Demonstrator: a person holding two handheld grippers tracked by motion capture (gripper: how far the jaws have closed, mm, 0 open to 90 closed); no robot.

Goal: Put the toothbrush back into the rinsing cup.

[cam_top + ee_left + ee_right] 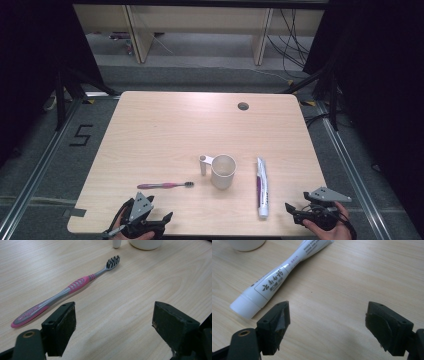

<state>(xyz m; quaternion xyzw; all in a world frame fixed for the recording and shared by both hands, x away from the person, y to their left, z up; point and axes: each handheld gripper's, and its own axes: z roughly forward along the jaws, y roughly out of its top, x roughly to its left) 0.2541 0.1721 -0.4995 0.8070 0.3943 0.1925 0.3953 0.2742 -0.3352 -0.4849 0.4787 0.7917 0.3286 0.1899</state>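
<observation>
Grippers are sitting at the near edge of the wooden table (165,125), both with jaws spread wide and grasping nothing: the left gripper (113,327) just short of a pink and grey toothbrush (67,288), the right gripper (327,327) beside the cap end of a white toothpaste tube (272,281). Between toothbrush and tube, a white mug (222,171) is standing upright.
</observation>
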